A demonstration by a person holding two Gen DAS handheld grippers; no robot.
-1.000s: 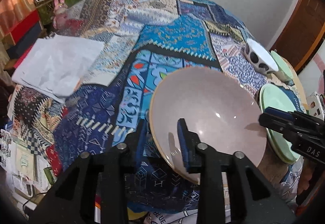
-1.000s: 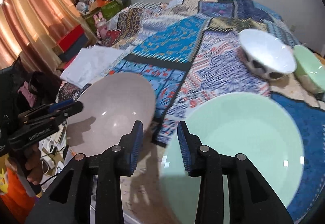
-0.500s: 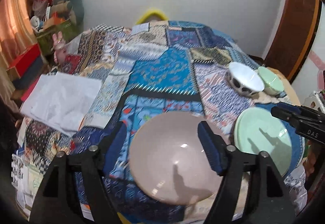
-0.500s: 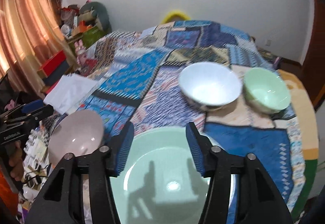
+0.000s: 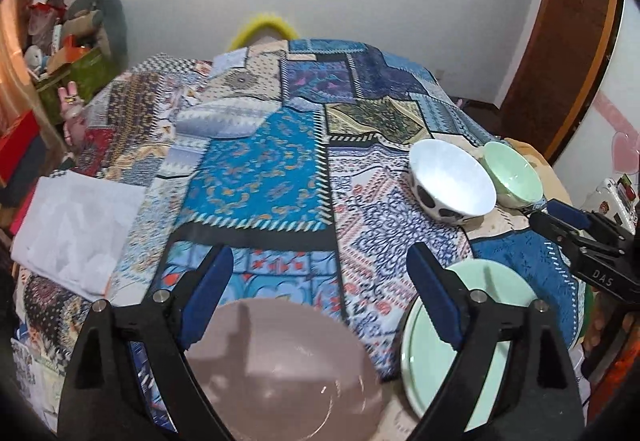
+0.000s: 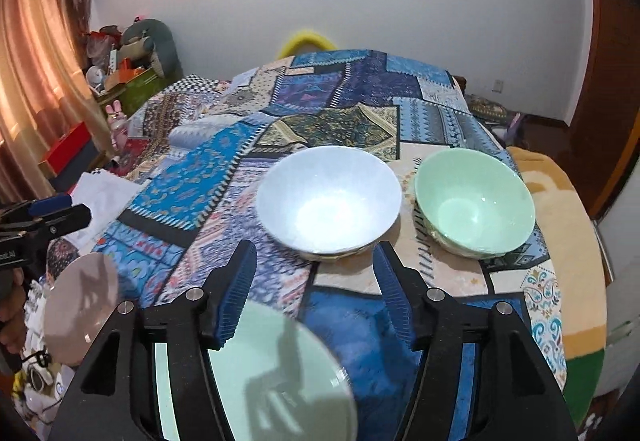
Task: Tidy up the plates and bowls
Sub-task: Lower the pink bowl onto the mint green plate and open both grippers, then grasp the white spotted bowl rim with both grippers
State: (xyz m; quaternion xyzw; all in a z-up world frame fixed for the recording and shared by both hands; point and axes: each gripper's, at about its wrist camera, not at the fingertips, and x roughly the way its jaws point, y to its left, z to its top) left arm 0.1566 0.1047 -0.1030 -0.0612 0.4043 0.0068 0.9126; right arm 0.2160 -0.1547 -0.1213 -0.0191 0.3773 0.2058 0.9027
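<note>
A pink plate [image 5: 280, 373] lies at the near edge of the table, below my left gripper [image 5: 316, 253]. Its jaws are opening wide, with nothing between them. To the right lies a pale green plate [image 5: 460, 341]. In the right wrist view this green plate [image 6: 272, 373] sits under my right gripper [image 6: 316, 247], whose jaws are also opening and hold nothing. Farther back stand a white bowl [image 6: 328, 201] with black spots outside and a green bowl [image 6: 474, 201], side by side. The pink plate [image 6: 80, 309] shows at the left, beneath the left gripper [image 6: 78, 207].
A patchwork cloth [image 5: 260, 161] covers the round table. A white sheet [image 5: 76, 229] lies at its left edge. A yellow chair back [image 5: 264, 27] stands behind the table. Boxes and toys [image 5: 76, 53] crowd the left corner; a wooden door [image 5: 560, 53] is at the right.
Both grippers let go of the plate rims, opened and drew back and up. The pink and green plates stay on the table, and both bowls have come into fuller view.
</note>
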